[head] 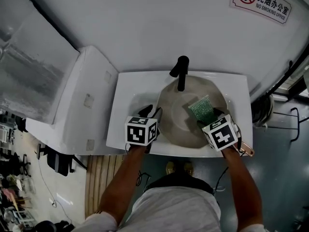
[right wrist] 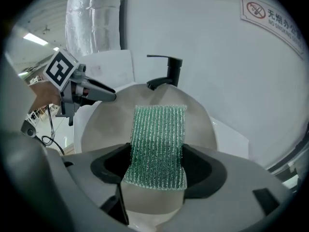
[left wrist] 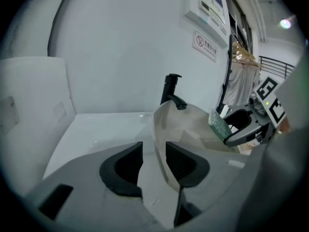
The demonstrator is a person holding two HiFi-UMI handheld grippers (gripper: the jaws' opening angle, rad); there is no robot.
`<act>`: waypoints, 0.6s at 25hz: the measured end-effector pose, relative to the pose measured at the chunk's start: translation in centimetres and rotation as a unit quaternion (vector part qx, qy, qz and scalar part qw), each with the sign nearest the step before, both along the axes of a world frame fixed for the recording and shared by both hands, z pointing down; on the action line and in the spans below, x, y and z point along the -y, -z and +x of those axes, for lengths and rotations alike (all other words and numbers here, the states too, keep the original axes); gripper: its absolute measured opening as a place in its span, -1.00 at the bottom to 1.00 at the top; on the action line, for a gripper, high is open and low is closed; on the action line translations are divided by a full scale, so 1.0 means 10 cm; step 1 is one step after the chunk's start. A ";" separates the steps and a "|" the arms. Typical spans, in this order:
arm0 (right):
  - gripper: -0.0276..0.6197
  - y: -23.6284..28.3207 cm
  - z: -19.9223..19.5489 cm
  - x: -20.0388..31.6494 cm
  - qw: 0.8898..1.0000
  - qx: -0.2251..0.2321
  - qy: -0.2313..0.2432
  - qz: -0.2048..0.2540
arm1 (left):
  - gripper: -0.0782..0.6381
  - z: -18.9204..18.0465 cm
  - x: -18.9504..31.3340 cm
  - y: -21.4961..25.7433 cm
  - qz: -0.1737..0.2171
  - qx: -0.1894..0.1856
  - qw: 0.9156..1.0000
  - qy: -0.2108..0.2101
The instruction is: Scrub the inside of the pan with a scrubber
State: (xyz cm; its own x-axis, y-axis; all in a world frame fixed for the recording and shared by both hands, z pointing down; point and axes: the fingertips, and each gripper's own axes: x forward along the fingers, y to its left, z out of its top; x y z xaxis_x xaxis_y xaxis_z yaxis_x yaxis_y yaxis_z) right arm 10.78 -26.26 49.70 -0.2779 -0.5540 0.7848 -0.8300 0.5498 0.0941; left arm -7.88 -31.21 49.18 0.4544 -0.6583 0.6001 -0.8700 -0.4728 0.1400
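A beige pan (head: pixel 181 122) lies in the white sink (head: pixel 130 95), under the black faucet (head: pixel 181 71). My left gripper (head: pixel 153 111) sits at the pan's left rim. In the left gripper view the thin rim (left wrist: pixel 159 129) stands between the jaws of that gripper (left wrist: pixel 154 151), with a gap showing beside the left pad, so it is open. My right gripper (head: pixel 208 117) hangs over the pan's right side, shut on a green mesh scrubber (head: pixel 201 107). In the right gripper view the scrubber (right wrist: pixel 159 139) juts forward from this gripper (right wrist: pixel 157 163) over the pan's inside (right wrist: pixel 111 115).
A white cabinet (head: pixel 82 100) adjoins the sink on the left. The wall behind is white and carries a no-smoking sign (head: pixel 263 1). A brown handle end (head: pixel 246 151) sticks out past the sink's front right corner. Wooden slats (head: pixel 99 178) cover the floor below.
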 end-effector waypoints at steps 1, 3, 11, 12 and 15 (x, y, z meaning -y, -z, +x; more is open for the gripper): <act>0.13 0.07 0.00 0.01 1.000 0.005 0.000 0.007 | -0.35 -0.02 0.00 0.06 0.007 0.000 1.000 0.001; 0.13 0.21 -0.02 0.02 1.000 0.017 0.001 0.021 | -0.35 -0.06 -0.01 0.18 0.022 -0.002 1.000 0.003; 0.13 0.97 -0.15 0.10 0.991 0.089 0.001 0.099 | -0.35 0.01 -0.02 0.96 0.103 -0.042 0.994 -0.002; 0.13 1.07 -0.17 0.11 0.989 0.099 0.002 0.111 | -0.35 0.04 -0.03 1.07 0.115 -0.049 0.992 -0.005; 0.13 1.36 -0.23 0.12 0.981 0.127 0.005 0.149 | -0.35 0.11 -0.05 1.39 0.152 -0.069 0.986 -0.014</act>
State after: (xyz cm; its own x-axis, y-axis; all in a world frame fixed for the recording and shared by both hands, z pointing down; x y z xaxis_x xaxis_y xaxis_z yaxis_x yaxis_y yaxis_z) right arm 8.47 -27.46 36.06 -0.4497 -0.7441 0.4940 -0.8424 0.5372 0.0422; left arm -6.80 -30.69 35.29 0.5382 -0.7847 0.3075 -0.8387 -0.5346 0.1037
